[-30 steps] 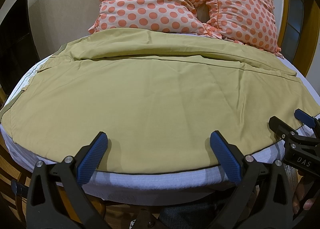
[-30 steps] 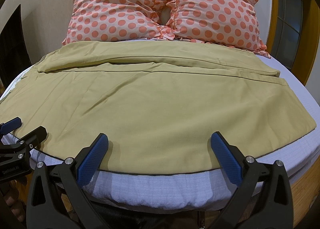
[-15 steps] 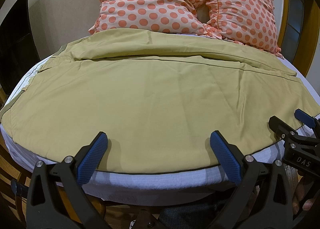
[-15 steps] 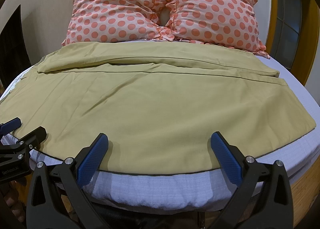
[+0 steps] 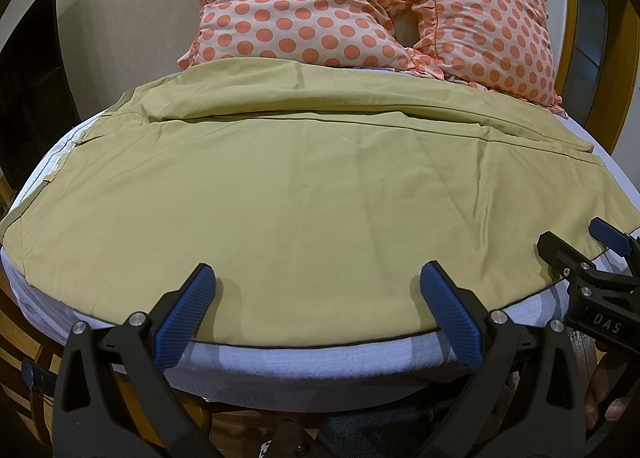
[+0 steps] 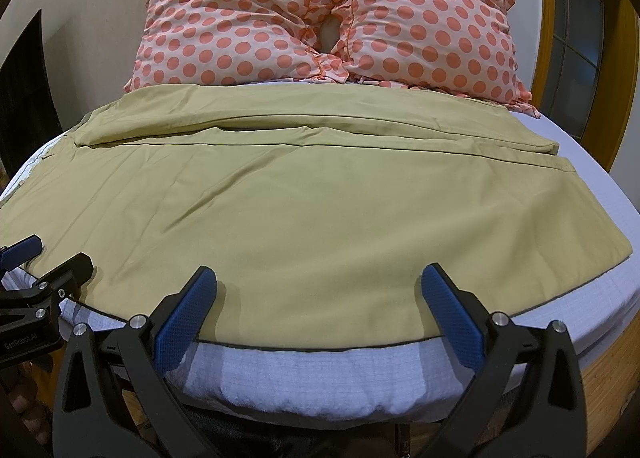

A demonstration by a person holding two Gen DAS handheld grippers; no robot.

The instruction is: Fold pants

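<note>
Olive-tan pants [image 5: 312,194] lie spread flat across the bed, legs running left to right, one leg behind the other; they also fill the right wrist view [image 6: 288,202]. My left gripper [image 5: 318,302] is open and empty, hovering over the near hem edge. My right gripper [image 6: 318,302] is open and empty over the same near edge, further right. The right gripper shows at the right edge of the left wrist view [image 5: 592,258]; the left gripper shows at the left edge of the right wrist view [image 6: 44,262].
A white bed sheet [image 6: 304,374] covers the mattress under the pants. Two polka-dot pillows [image 6: 328,18] stand at the head of the bed. A wooden frame [image 6: 552,30] rises at the right, a wall at the left.
</note>
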